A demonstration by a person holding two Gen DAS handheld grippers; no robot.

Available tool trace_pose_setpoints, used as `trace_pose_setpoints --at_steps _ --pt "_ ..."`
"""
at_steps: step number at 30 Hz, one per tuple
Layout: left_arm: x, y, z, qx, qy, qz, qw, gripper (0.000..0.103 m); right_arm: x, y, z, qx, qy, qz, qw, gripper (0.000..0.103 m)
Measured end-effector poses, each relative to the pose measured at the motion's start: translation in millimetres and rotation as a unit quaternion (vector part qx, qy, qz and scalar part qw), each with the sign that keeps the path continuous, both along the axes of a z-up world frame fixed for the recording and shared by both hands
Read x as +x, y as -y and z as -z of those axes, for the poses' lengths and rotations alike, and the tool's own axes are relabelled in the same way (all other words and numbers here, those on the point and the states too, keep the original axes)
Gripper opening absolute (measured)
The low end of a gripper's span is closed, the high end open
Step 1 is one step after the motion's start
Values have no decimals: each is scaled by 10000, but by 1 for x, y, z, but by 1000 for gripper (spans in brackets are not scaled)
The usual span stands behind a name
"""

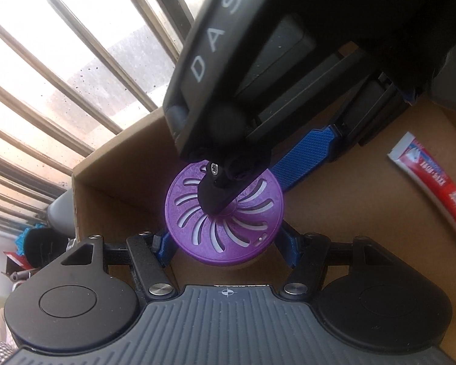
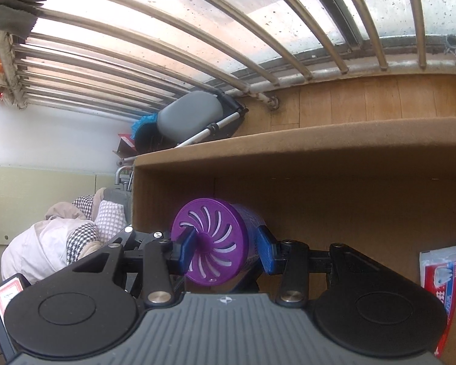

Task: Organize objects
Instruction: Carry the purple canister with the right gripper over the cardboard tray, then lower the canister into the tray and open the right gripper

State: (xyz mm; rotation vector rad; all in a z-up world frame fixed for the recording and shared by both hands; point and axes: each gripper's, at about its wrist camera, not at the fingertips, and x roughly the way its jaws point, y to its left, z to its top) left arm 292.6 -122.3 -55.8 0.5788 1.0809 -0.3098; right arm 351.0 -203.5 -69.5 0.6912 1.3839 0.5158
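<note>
One purple slotted canister (image 2: 211, 241) sits inside the single cardboard box (image 2: 319, 164), near the box's left wall, and both grippers meet on it. The right gripper (image 2: 225, 251) pinches it end to end, one blue finger (image 2: 187, 248) on the vented lid and the other on the far end. The left gripper (image 1: 228, 248) has its two blue fingers against the sides, though whether they press I cannot tell. One red-and-white toothpaste tube (image 1: 434, 187) lies on the box floor toward the right wall.

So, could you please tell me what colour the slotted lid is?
Purple; the lid shows best in the left wrist view.
</note>
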Motion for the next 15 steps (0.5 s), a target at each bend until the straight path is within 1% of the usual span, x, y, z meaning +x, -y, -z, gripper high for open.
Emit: trace_pose_setpoints --at_steps 8,9,11,12,13,15 --pt "4 -7 19 224 -30 93 9997 67 7 -6 17 -30 -88 15 10000 47" --pt "4 -7 19 221 -38 96 9997 68 7 -7 18 -25 -106 25 9999 47" --pt "3 -9 20 185 -25 116 9998 75 5 -7 20 -4 -143 64 9999 47" --pt "2 -9 19 199 3 119 9997 84 5 -7 22 21 -162 81 9998 47" --pt "1 -9 19 227 41 116 9997 89 4 -7 23 50 -185 90 9998 47" --pt "-1 -10 16 245 88 106 9996 91 2 -8 25 93 -218 90 9997 47"
